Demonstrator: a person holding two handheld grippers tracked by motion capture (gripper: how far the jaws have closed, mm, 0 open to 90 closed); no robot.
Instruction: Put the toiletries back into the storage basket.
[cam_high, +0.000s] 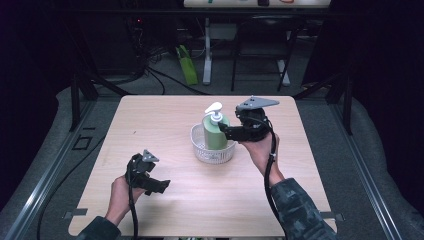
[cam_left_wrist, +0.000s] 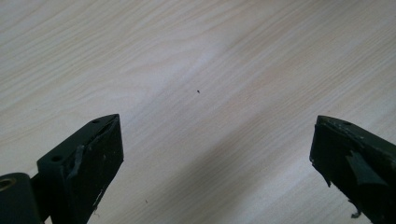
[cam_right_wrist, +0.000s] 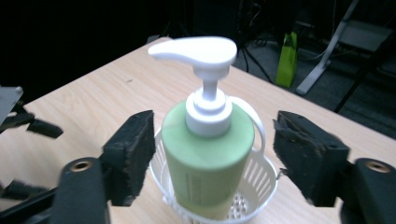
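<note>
Right gripper (cam_right_wrist: 212, 154) was spread, jaws flanking upright green pump bottle (cam_right_wrist: 209, 158) inside white basket (cam_right_wrist: 264, 182), untouched. Left gripper (cam_left_wrist: 217, 163) spread too, well apart over table (cam_left_wrist: 187, 56).

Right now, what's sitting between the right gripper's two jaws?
The green pump bottle, standing upright in the white basket, sits between the right gripper's open jaws, shown in the right gripper view.

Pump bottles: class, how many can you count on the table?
1. The green pump bottle stands upright inside the white basket near the table's centre, between the right tool's open jaws.
</note>
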